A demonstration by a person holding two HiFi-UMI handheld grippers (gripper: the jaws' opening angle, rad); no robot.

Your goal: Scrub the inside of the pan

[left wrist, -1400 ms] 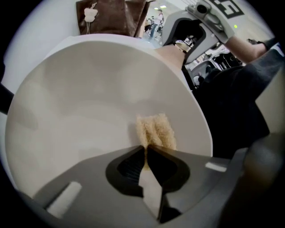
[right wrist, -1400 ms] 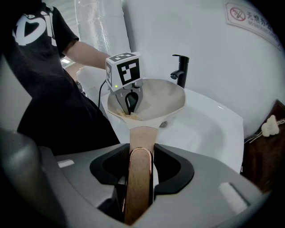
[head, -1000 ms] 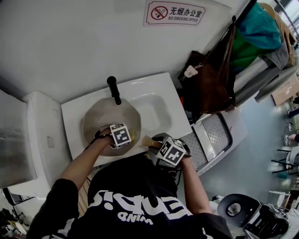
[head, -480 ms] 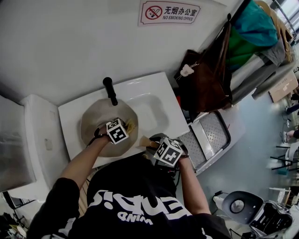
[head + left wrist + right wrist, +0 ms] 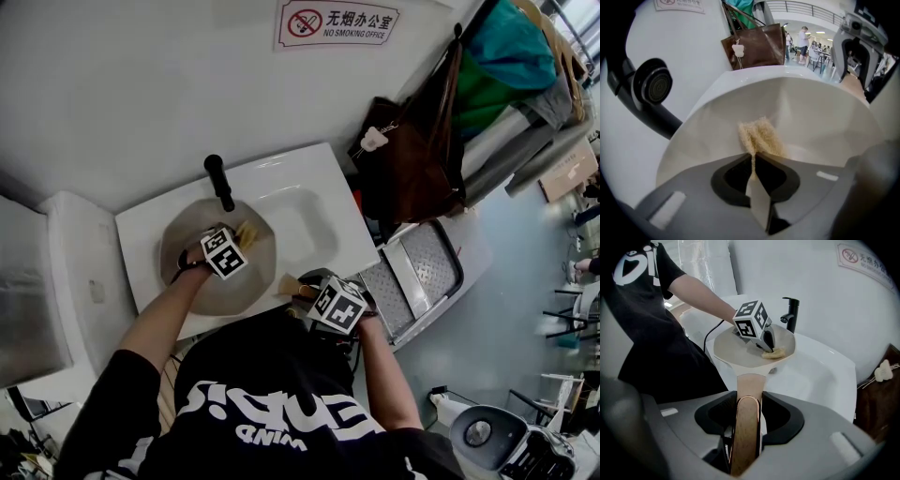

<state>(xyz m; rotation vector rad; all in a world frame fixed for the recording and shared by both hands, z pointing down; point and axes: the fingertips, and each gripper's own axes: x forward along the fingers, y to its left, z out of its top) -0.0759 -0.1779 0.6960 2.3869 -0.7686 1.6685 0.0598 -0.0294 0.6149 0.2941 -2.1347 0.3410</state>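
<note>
Cream pan, light wood handle, tan scrubber, white sink, black tap, black-and-white square-marked cube

A white-lettered black T-shirt; grey left tool and right tool bear marker cubes.

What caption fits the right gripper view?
Right gripper holds the pan by its wooden handle over the sink; left gripper presses a tan scrubber inside it.

Left hand-held gripper pinching scrubber; right hand-held gripper gripping handle
</note>
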